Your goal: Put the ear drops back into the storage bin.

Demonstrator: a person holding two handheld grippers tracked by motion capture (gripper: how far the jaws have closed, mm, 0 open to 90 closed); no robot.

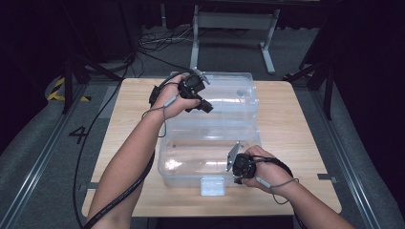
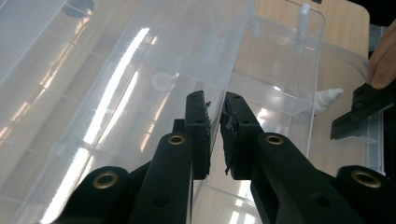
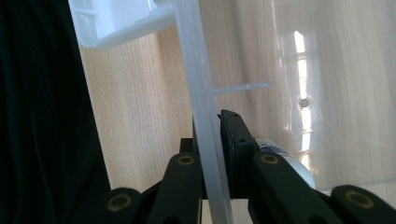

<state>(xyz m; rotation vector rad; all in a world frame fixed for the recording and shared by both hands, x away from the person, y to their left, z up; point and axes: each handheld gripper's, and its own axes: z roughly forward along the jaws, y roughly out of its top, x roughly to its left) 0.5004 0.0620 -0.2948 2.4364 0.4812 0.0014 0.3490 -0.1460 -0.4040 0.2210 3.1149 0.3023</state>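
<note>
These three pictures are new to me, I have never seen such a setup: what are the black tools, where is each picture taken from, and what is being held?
A person sits at a wooden table and holds a hand-operated black two-jaw gripper in each hand; there is no robot arm. The high view looks down from above the person's side, with the forearms coming in from the bottom. On the table lies a clear plastic storage box, with its clear lid swung open on the far side.

The other two pictures come from cameras riding on the grippers, looking along their own jaws. The left gripper has its jaws nearly together around the thin edge of the lid, near the back. The right gripper is clamped on the box's front wall, near the white latch. Through that wall a small white bottle shows inside.
</note>
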